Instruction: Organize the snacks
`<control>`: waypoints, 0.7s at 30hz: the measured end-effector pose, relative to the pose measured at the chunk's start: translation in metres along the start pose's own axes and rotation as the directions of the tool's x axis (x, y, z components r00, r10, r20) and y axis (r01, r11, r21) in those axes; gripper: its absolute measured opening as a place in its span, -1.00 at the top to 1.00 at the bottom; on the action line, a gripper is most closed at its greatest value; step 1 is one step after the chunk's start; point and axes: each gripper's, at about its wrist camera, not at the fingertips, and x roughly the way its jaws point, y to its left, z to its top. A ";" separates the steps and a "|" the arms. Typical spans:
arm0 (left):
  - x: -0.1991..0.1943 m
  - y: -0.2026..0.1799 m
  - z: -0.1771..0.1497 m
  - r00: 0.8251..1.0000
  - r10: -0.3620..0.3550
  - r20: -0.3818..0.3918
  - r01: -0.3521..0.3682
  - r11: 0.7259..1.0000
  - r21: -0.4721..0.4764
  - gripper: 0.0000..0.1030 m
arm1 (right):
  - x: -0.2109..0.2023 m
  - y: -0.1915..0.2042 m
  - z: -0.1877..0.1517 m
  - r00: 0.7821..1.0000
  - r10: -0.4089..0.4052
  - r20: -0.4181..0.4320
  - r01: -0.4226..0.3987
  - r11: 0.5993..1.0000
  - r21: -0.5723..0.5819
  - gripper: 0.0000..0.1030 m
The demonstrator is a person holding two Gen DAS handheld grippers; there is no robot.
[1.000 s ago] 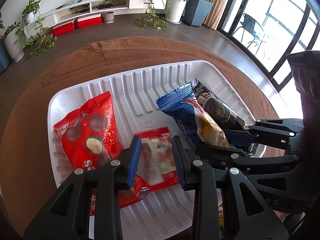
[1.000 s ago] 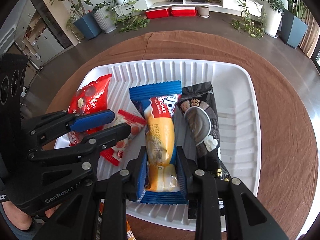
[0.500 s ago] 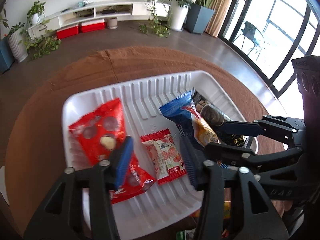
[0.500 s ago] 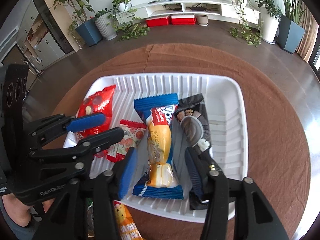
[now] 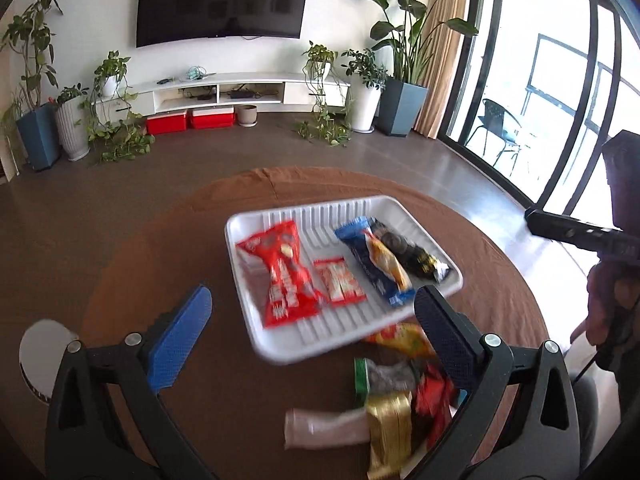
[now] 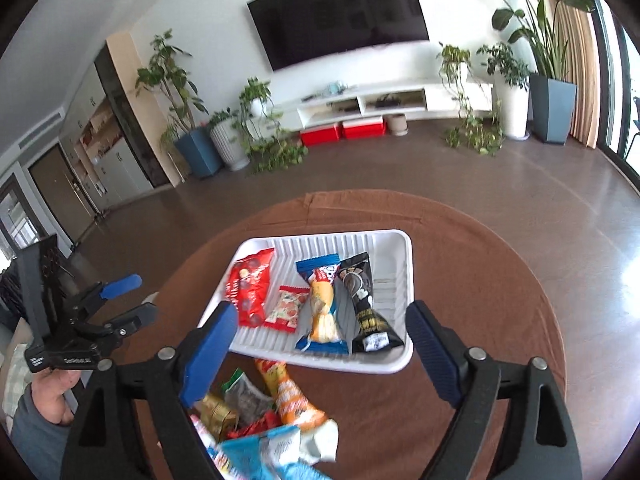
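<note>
White tray (image 6: 404,264) holds four snack packets; blurred loose snacks (image 6: 256,412), perhaps six, lie by its near edge. Left gripper (image 5: 312,312) and right gripper (image 6: 320,336) jaws opening, nothing between them.

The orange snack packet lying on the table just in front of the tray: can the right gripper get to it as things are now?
Probably yes. The orange snack packet lies in the open on the brown cloth, near the white tray. The right gripper holds nothing, its jaws are opening, and nothing stands between.
</note>
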 end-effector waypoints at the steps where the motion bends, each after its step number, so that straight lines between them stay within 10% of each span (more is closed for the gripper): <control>1: -0.006 0.000 -0.011 1.000 -0.001 -0.016 0.001 1.000 -0.013 -0.99 | -0.010 0.002 -0.009 1.000 0.003 0.017 -0.003 1.000 -0.001 -0.80; 11: -0.037 -0.027 -0.132 0.992 -0.075 -0.101 0.050 0.973 -0.224 -0.99 | -0.038 0.008 -0.126 0.999 -0.027 -0.044 0.030 0.996 0.080 -0.82; 21: -0.020 -0.098 -0.161 0.989 -0.094 -0.115 0.079 0.989 -0.124 -0.99 | -0.035 0.029 -0.192 0.991 -0.037 -0.126 0.045 0.997 0.063 -0.82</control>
